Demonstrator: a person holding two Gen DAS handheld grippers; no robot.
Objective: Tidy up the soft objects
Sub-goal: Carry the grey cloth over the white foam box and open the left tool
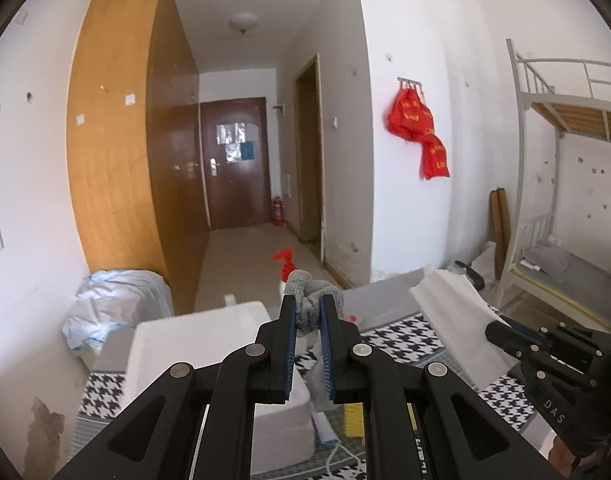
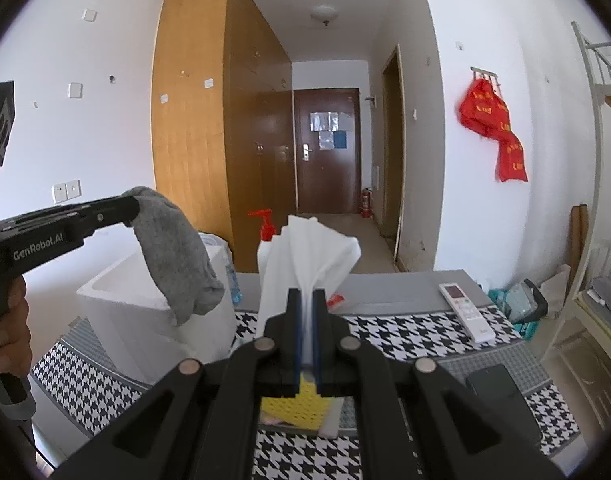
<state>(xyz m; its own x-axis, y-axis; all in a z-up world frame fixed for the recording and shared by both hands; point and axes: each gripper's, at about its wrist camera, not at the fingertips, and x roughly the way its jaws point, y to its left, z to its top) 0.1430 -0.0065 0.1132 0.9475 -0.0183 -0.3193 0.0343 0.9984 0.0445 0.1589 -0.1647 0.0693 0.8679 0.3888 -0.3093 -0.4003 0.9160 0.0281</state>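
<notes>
Gripping a grey sock (image 1: 311, 300), left gripper (image 1: 307, 312); right gripper (image 2: 308, 300) clamped on white tissue (image 2: 305, 256); remote (image 2: 465, 312) only in right view.

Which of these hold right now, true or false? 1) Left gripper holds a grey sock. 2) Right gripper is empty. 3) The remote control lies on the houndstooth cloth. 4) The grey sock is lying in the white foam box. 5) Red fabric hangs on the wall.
1) True: the left gripper is shut on the grey sock.
2) False: the right gripper is shut on a white tissue.
3) True: the remote control rests on the houndstooth cloth.
4) False: the sock dangles in the air, in front of the white foam box.
5) True: red fabric hangs from wall hooks.
</notes>
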